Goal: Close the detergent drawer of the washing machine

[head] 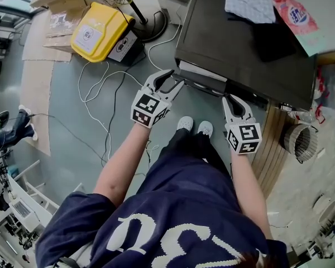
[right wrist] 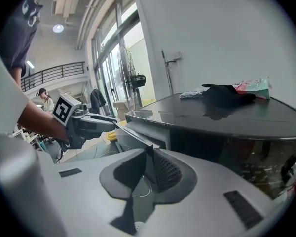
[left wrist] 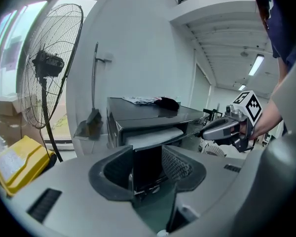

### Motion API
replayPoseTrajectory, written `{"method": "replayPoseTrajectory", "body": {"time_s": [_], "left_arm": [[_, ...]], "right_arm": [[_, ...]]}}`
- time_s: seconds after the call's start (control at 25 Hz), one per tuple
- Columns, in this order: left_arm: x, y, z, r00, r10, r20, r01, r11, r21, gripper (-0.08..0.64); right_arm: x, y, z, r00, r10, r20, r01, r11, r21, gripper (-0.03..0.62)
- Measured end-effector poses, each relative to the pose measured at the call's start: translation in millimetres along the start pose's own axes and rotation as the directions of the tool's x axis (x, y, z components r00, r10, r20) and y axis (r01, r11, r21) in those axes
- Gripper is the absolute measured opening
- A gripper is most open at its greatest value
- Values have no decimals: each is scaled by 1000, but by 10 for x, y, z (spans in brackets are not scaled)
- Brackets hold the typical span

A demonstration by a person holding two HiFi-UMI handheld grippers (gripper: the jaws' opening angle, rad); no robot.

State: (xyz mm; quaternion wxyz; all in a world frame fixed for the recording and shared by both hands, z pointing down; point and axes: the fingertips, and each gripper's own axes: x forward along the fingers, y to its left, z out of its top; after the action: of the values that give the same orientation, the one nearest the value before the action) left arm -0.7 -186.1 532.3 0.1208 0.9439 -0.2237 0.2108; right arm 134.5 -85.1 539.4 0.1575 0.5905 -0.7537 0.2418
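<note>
At front top corner of dark washer [head: 240, 43]: pulled-out drawer [head: 204, 78], pale tray showing, sticking out twd the person's shoes. Around its left end, L claw [head: 176, 81], spread wide. Seen in left gripper view [left wrist: 148, 158]: dark front of drawer [left wrist: 155, 136] filling the gap btw both pads, so apparently grasping that front at a wide opening. At the drawer's other end, R claw [head: 230, 98], nearly clenched. Seen in right gripper view [right wrist: 149, 154]: pinching the thin edge of the drawer front [right wrist: 140, 127] btw close-set pads, only a slim gap left. Both claws angled down at the washer, well apart, one per end of drawer. On washer lid: pale cloth [head: 248, 1], pink-and-green packet [head: 293, 13] nr the far edge. On floor to the left: yellow case [head: 97, 31] w/ white cables trailing beside it. By the wall beyond, standing fan [left wrist: 47, 63].
</note>
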Motion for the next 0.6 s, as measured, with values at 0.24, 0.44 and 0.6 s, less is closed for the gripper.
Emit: {"method": "replayPoseTrajectory", "body": {"time_s": [0.24,0.44,0.6], "left_arm": [[32,8,16,1000,2,-4,-2,1000,0,193],[28,10,17,1000,6,-1,-6,1000,0,193],[49,37,0,1000,18,6,-18,1000,-8,193]], "right_arm": [[15,-25,13,1000,-11,9,11,1000,5,64],[19,-19,20,1000,-22,13,21,1000,12,67],[49,-33,22,999,-29,14,29,999,15,69]]}}
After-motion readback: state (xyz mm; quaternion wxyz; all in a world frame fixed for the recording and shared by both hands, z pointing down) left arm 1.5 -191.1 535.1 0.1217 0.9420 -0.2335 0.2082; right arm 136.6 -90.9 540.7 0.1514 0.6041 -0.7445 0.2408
